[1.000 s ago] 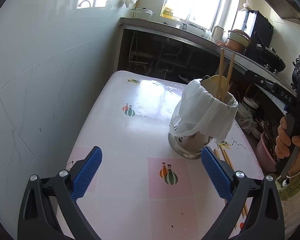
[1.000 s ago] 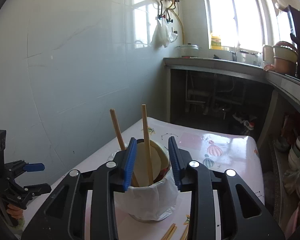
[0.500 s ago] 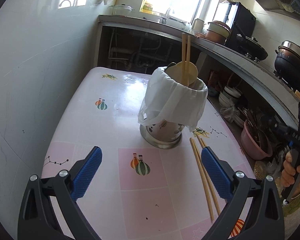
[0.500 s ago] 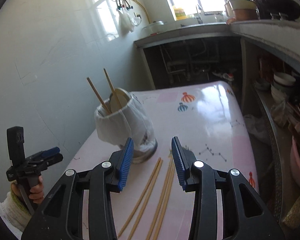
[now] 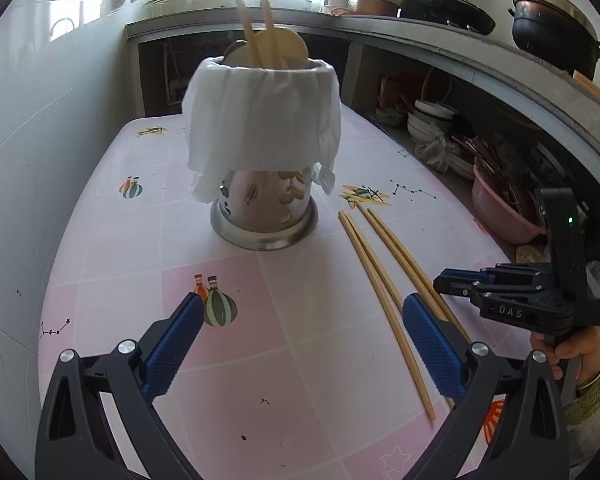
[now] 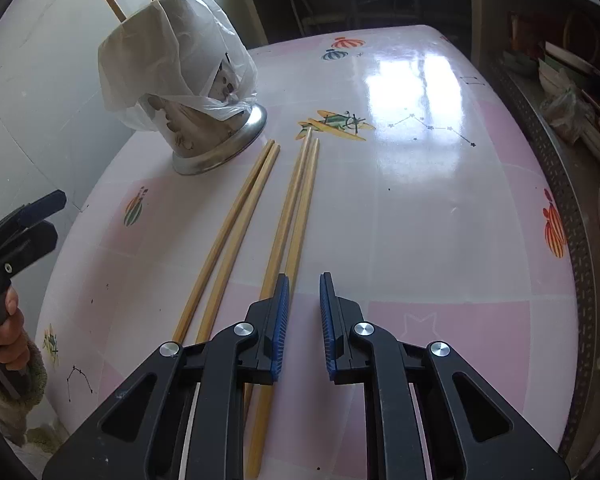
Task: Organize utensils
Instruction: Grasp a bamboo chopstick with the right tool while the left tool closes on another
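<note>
A metal utensil holder [image 5: 262,212] lined with a white plastic bag [image 5: 260,116] stands on the pink table and holds two chopsticks [image 5: 246,16] and a wooden spoon. It also shows in the right wrist view [image 6: 204,136]. Two pairs of wooden chopsticks lie on the table to its right: one pair [image 6: 236,228] and a second pair [image 6: 296,208]. My right gripper [image 6: 304,312] is open a little and empty, low over the near ends of the second pair. My left gripper [image 5: 300,344] is wide open and empty, in front of the holder.
The pink patterned table [image 6: 440,200] meets a white tiled wall [image 5: 40,120] on the left. A counter with pots [image 5: 556,36] runs along the right, with bowls and a pink basin [image 5: 504,208] on the shelf below.
My right gripper has dropped from above the holder down to the chopsticks on the table, narrowing slightly. My left gripper has moved nearer the holder and lower, still wide open.
</note>
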The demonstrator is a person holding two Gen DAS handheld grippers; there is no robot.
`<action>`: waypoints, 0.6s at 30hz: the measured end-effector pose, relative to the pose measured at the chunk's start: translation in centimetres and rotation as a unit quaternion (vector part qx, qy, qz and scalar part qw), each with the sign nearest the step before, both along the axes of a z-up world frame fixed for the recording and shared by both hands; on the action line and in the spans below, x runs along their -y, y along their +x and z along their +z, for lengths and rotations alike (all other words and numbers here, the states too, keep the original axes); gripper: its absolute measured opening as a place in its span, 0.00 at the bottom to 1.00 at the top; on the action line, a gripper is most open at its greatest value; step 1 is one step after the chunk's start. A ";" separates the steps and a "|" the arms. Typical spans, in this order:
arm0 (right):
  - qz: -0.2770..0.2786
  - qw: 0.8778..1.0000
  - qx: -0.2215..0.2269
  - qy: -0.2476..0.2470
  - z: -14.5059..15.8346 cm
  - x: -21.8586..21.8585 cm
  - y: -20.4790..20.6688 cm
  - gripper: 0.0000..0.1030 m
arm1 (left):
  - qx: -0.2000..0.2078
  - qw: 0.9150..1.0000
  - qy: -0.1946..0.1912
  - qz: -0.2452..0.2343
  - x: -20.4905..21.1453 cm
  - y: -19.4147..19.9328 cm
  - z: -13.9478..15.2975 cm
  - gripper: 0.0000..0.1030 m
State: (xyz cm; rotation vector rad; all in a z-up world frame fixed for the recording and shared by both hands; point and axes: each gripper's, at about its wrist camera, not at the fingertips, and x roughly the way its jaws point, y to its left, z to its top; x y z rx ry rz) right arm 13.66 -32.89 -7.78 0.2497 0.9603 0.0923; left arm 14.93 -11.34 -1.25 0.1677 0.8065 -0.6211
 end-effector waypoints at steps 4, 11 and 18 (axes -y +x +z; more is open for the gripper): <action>0.003 1.000 0.004 0.015 0.4 0.3 -0.2 0.10 | -0.004 1.000 0.026 -0.009 1.6 0.1 -1.3 0.94; 0.013 1.000 -0.001 -0.002 -0.1 -0.3 0.1 0.06 | -0.005 0.999 0.037 -0.027 3.3 -0.3 -2.3 0.94; -0.034 0.999 -0.009 0.031 -0.4 1.4 -1.1 0.04 | -0.040 0.997 0.032 -0.059 5.7 -0.6 -3.5 0.70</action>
